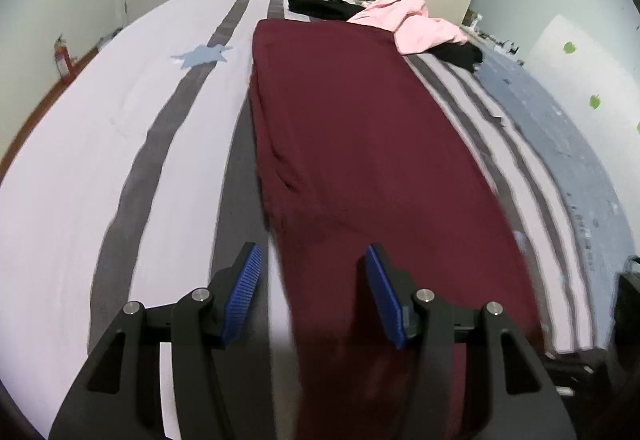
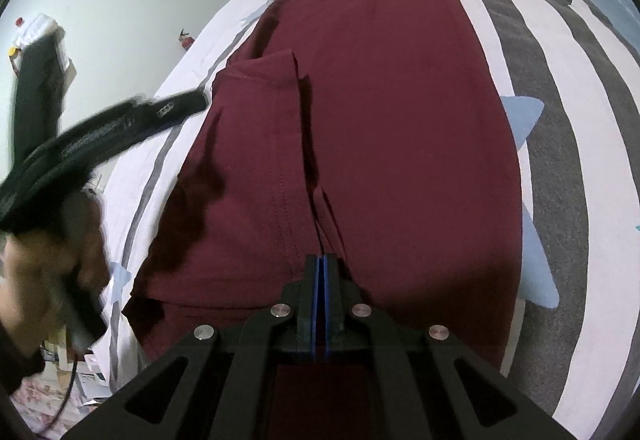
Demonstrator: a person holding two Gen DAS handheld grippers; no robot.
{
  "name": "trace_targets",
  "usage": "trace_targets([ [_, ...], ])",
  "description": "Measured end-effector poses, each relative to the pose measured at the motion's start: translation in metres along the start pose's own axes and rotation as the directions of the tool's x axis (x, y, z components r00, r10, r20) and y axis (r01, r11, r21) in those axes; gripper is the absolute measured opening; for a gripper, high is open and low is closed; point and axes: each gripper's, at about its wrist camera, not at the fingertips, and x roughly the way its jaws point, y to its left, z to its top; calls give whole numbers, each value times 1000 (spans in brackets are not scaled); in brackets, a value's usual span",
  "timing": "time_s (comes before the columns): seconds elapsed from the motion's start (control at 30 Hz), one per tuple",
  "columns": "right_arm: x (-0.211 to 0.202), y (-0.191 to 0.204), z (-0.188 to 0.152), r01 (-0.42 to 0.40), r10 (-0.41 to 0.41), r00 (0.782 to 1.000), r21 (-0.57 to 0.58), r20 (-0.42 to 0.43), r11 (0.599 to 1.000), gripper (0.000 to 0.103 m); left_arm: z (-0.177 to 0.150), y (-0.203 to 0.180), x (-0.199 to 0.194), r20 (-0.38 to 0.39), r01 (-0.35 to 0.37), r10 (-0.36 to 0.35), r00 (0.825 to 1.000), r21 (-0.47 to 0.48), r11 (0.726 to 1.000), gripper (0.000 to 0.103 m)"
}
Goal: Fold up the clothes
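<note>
A: Maroon garment [image 1: 360, 144]: spread lengthwise down the middle of the striped bed [image 1: 80, 176], far end near the pink garment [image 1: 416, 24] and black clothes [image 1: 316, 6] at the bed's far edge, near end over the near edge.

B: Gripper status?

A: Right gripper [image 2: 322, 268]: clenched, pads together at a fold ridge near the near hem; whether cloth is actually pinched cannot be told. Left gripper [image 1: 312, 280]: released, jaws apart and empty, poised over the garment's left border near the near edge; blurred.

B: Recommended procedure for the step in hand?

A: Probably a lengthwise fold. Keep right side anchored. Lower left jaws onto the left border, catching all layers. Close fully before lifting. Lift just clear of the bed, carry toward the far edge with both corners level, align hems, then smooth.

B: Hazards?

A: Folded-in sleeve [image 2: 260, 88] likely to slip out; check before pressing flat.
</note>
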Motion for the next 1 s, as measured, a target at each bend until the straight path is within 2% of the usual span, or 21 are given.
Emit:
trace_targets([
  [0.13, 6, 4, 2, 1, -1, 1000, 4, 3, 1000, 3, -1, 28, 28, -76, -91, 89, 993, -24, 996, 52],
  [0.2, 9, 6, 4, 7, -7, 1000, 1, 0, 1000, 3, -6, 36, 27, -67, -76, 75, 995, -11, 997, 52],
  [0.3, 9, 7, 5, 12, -12, 1000, -3, 0, 1000, 3, -8, 38, 18, -48, -104, 105, 993, 14, 994, 51],
  [0.4, 9, 6, 6, 11, -11, 1000, 1, -3, 1000, 3, -2, 50, 3, -8, -61, 60, 998, -64, 996, 50],
  [0.5, 8, 6, 3, 9, -9, 1000, 10, -3, 1000, 2, 9, 45, 0, 21, 6, -5, 1000, -60, 998, 50],
  [0.57, 5, 6, 5, 18, -18, 1000, 15, 3, 1000, 2, 17, 33, 8, 15, 13, -13, 1000, -6, 1000, 50],
  [0.67, -4, 7, 8, 35, -36, 999, 26, 27, 999, 5, 17, 27, 32, -28, -74, 76, 997, 80, 994, 51],
  [0.77, -13, 12, 16, 41, -43, 997, 32, 69, 999, 5, 18, 42, 52, -86, -100, 102, 991, 24, 995, 52],
  [0.9, -12, 30, 34, -2, 1, 994, 13, 113, 1000, 6, 18, 45, 43, -51, -135, 138, 989, 45, 990, 52],
  [1.0, 0, 47, 48, -46, 47, 991, -16, 122, 999, 6, 22, 54, 41, -37, -171, 171, 985, 27, 985, 52],
])
